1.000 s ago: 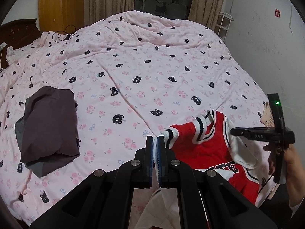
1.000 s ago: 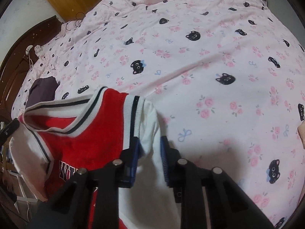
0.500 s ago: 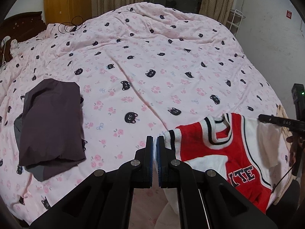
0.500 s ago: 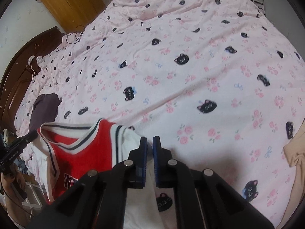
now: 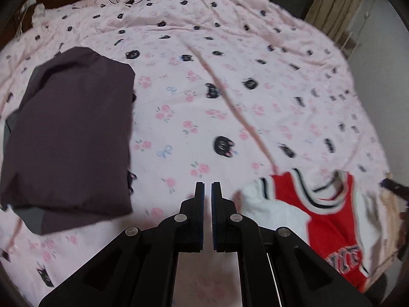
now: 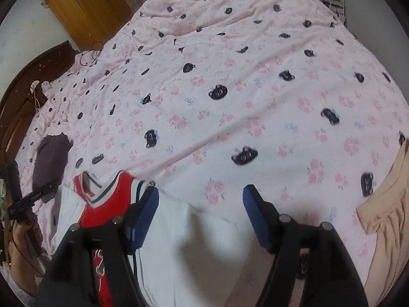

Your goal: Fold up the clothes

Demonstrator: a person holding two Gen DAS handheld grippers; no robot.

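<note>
A red and white jersey (image 5: 329,225) lies on the pink cat-print bed (image 5: 255,58) at the near right edge. My left gripper (image 5: 207,186) hangs just left of its white sleeve, jaws a narrow gap apart, only sheet showing between them. In the right wrist view my right gripper (image 6: 202,192) stands wide open above the jersey's white side (image 6: 194,232), holding nothing. The red chest and striped collar (image 6: 104,202) lie left of it. A hand (image 6: 20,232) holds the left gripper at the far left.
A folded dark purple garment (image 5: 69,133) lies on the bed's left part. A beige garment (image 6: 383,217) lies at the bed's right edge. A dark wooden headboard (image 6: 25,89) and a wooden wardrobe (image 6: 84,7) stand behind the bed.
Both grippers carried the jersey over the bed and lowered it. The right gripper opened wide and let the cloth go. The left jaws parted slightly and the sleeve dropped out.
</note>
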